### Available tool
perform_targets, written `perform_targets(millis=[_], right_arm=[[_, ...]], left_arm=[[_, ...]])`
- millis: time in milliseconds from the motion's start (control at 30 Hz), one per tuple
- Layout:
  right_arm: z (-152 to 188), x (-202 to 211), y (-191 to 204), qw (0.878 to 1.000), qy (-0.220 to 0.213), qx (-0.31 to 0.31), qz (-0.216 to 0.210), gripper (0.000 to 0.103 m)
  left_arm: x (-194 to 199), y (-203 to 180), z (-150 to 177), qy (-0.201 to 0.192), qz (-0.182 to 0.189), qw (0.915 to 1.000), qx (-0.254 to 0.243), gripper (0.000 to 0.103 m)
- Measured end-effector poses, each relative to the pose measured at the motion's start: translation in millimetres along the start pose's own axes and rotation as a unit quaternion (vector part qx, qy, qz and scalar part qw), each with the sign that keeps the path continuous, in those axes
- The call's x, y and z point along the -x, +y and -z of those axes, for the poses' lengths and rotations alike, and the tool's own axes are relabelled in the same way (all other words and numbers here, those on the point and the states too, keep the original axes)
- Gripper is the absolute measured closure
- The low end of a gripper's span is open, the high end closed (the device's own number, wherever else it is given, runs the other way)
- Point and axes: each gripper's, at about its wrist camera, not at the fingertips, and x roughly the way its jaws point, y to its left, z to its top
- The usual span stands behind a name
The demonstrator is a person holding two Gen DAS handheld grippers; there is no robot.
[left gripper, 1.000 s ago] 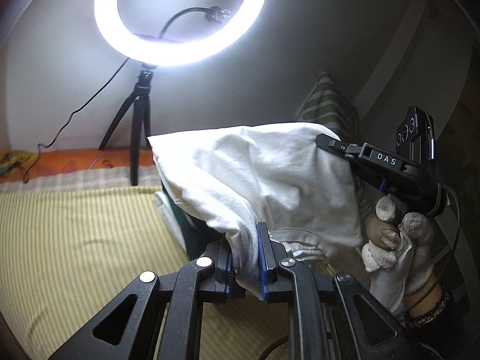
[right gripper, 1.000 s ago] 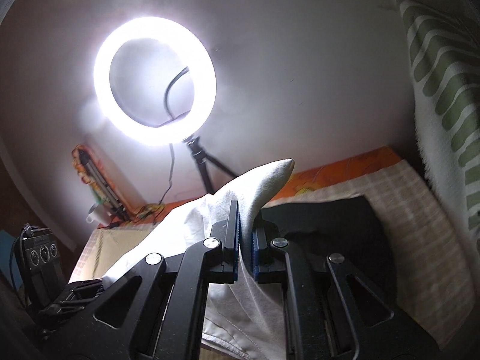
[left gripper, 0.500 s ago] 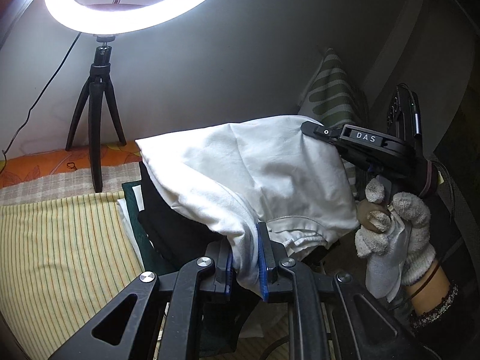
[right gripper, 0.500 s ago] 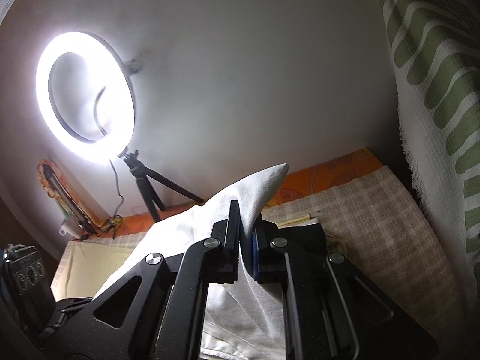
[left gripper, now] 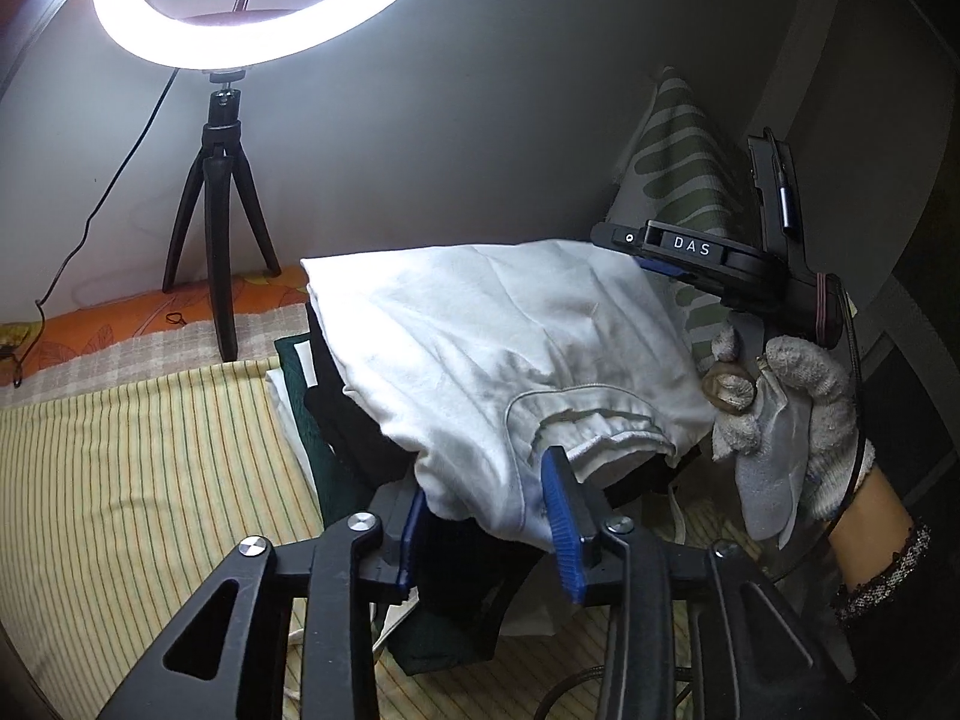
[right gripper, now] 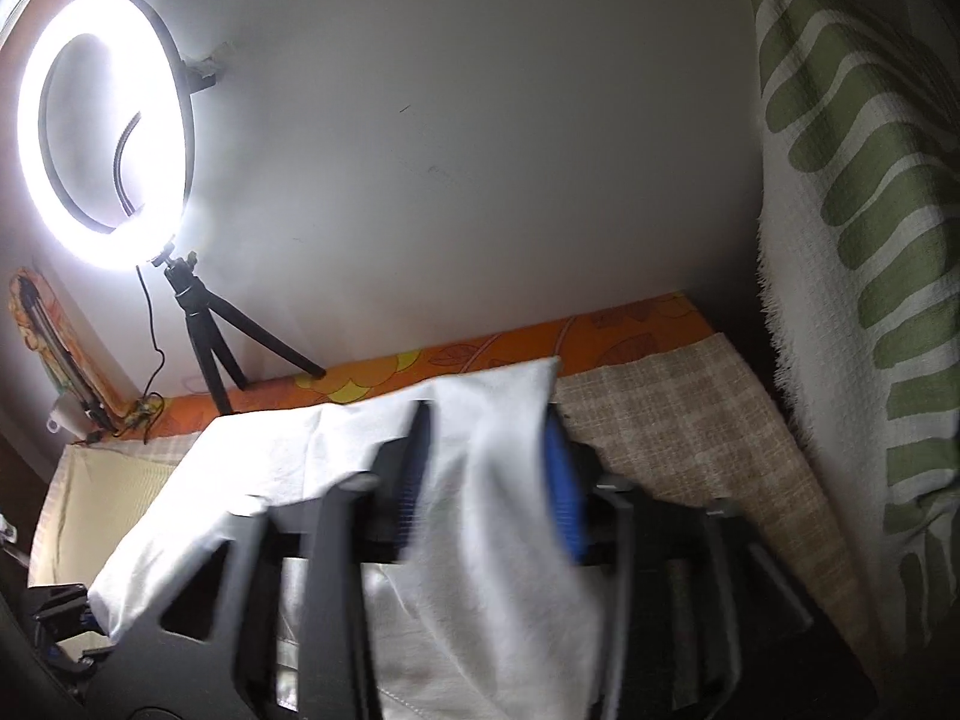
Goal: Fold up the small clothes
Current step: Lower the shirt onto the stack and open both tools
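The white garment [left gripper: 480, 360] lies on a pile of dark folded clothes [left gripper: 360, 450] on the bed. Both jaws have just been opening: the left hand-held gripper [left gripper: 489, 516] and right hand-held gripper [right gripper: 489, 480] stand spread, cloth loose between them.

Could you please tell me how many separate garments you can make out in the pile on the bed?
4, possibly more hidden: the white garment on top, a black one beneath it, a dark green one lower, and a white one at the bottom.

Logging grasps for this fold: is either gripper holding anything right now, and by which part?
Nothing is clamped. Both grippers' jaws have just been opening: left gripper and right gripper each straddle an edge of the white garment, pads off.
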Motion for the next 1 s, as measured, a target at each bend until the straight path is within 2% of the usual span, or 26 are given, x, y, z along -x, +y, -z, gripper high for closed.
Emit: perform_targets(millis=[33, 100, 267, 367, 467, 1000], right_arm=[[0, 2, 1, 1.0, -0.006, 0.002, 0.004, 0.044], [-1, 6, 1, 1.0, -0.01, 0.002, 0.008, 0.044], [-3, 16, 3, 1.0, -0.011, 0.004, 0.019, 0.044], [-4, 27, 7, 1.0, -0.017, 0.0, 0.017, 0.043], [-6, 39, 12, 0.999, -0.026, -0.002, 0.019, 0.033], [-1, 101, 53, 0.999, -0.049, -0.001, 0.018, 0.031]], left_arm=[[2, -1, 1, -0.001, -0.005, 1.0, -0.003, 0.054], [10, -4, 2, -0.01, -0.017, 0.9997, -0.012, 0.039], [27, -17, 3, -0.032, -0.039, 0.9979, -0.041, 0.026], [39, -18, 4, -0.038, -0.037, 0.9976, -0.043, 0.025], [49, -22, 4, -0.044, -0.036, 0.9974, -0.046, 0.023], [110, -30, 13, -0.071, -0.04, 0.995, -0.058, 0.006]])
